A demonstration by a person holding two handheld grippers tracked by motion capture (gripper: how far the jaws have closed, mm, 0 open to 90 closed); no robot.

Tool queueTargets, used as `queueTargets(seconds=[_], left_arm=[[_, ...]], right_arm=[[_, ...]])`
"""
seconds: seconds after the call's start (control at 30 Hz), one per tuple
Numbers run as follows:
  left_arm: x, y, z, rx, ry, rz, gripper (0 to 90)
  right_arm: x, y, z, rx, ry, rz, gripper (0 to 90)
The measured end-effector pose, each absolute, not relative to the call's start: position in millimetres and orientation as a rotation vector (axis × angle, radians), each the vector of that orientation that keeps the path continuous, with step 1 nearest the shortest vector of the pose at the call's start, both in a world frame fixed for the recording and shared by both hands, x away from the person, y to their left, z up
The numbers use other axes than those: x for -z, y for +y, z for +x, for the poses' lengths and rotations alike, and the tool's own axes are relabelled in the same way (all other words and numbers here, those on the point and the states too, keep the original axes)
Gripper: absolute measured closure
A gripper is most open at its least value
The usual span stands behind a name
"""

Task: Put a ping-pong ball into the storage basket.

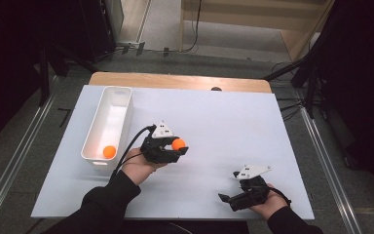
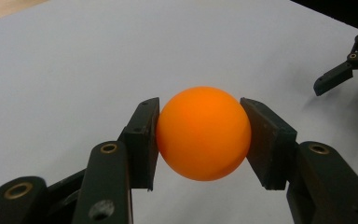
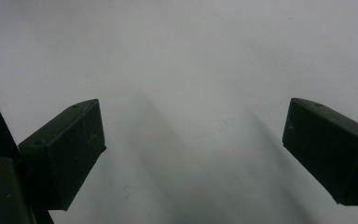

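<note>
No text, label, brand, number or sign can be read on anything in these pictures

- Tabletop [image 1: 224,126]: white sheet over a wood top; bare wood strip [image 1: 175,80] shows along far edge, w/ small dark round spot [image 1: 216,88] mid-edge.
- Floor [image 1: 24,146]: grey carpet-like, both sides of tabletop.
- Metal rails [image 1: 14,165] run along floor at left & right [image 1: 328,165].
- Far bkgd: light wood furniture/panel [image 1: 272,19], paler floor strip [image 1: 160,24] beside it.
- Dark stand legs [image 1: 46,73] at left, another stand at right [image 1: 311,78]; cables [image 1: 287,105] on floor nearby.
- Corners dark; light even on tabletop, soft shadows.
</note>
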State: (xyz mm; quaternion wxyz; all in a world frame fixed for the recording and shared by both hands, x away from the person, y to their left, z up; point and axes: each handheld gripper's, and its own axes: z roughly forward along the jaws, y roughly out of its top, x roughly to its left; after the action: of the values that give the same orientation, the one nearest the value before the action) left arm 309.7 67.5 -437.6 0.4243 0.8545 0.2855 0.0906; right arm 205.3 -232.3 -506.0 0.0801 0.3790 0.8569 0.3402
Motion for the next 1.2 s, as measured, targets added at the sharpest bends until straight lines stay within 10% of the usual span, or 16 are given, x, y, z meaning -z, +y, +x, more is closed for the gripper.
queueTargets(seconds=[1.2], left_arm=[[427,86,321,-0.238,0.781,2.102,50.0]], right_arm=[[506,-232,205,-1.018,2.562,1.134,4.4]])
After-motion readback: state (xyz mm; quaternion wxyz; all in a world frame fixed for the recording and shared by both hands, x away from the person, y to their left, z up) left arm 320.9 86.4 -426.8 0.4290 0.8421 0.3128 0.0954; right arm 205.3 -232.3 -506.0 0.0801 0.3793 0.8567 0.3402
